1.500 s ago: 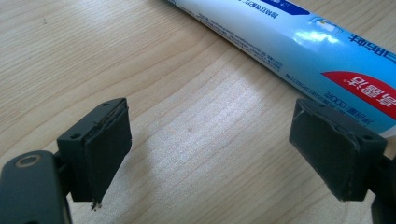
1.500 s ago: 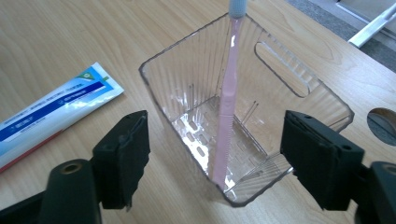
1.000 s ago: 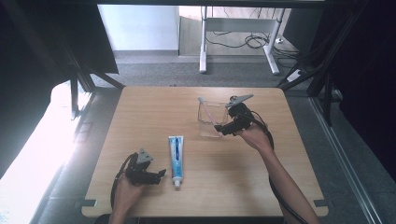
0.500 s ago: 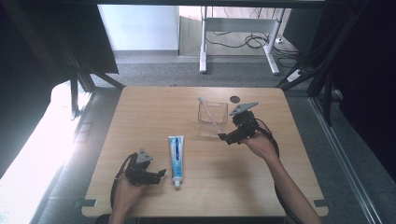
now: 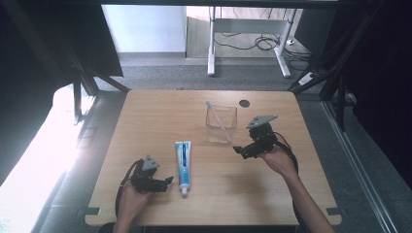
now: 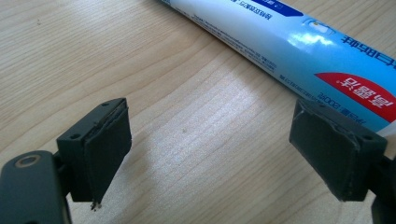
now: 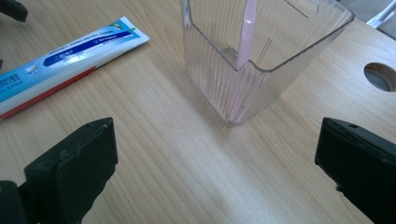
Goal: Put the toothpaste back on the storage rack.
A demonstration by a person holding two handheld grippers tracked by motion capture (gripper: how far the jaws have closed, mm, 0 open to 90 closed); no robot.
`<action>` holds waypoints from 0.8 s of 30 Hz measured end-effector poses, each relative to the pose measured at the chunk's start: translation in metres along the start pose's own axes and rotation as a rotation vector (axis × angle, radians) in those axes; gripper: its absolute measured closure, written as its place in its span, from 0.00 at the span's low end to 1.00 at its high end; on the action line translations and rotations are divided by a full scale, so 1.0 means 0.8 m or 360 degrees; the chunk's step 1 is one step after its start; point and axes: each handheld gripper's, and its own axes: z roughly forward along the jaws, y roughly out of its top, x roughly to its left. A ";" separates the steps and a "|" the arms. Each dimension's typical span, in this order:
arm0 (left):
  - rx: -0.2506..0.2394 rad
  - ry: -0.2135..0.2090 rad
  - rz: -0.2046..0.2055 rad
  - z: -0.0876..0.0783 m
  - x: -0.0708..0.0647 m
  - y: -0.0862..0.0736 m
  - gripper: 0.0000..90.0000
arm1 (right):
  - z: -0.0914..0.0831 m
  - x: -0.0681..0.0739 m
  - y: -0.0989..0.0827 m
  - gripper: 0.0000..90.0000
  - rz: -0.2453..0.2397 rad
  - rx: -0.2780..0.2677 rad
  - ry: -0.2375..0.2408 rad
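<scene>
wood table (image 5: pixel 145 116), grey carpet (image 5: pixel 160 73), white desk legs (image 5: pixel 212 43)

both tools low, left tool (image 5: pixel 165 181) and right tool (image 5: pixel 237 151) wide-jawed, empty

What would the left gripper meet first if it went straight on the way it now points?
Probably the toothpaste tube: the open left gripper has bare table between its jaws, and the tube lies just beyond, though depth is hard to judge.

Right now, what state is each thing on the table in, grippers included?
clear cup: upright, toothbrush inside.
pink toothbrush: leaning in the cup, head end up.
toothpaste tube: lying flat, cap toward the person.
left gripper: open, nothing between the jaws, beside the tube.
right gripper: open, holding nothing, near the cup.
</scene>
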 end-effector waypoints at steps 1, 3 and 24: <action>0.0000 0.0000 0.0000 0.000 0.000 0.000 0.15 | -0.002 0.001 -0.002 0.00 0.0004 -0.0005 -0.0001; 0.0002 0.0001 -0.0001 0.000 0.000 0.000 0.15 | -0.005 0.002 -0.007 0.00 -0.0003 -0.0010 -0.0003; -0.0001 0.0006 0.0018 0.000 0.000 0.000 0.15 | -0.037 0.009 -0.063 0.00 0.0075 -0.0044 -0.0067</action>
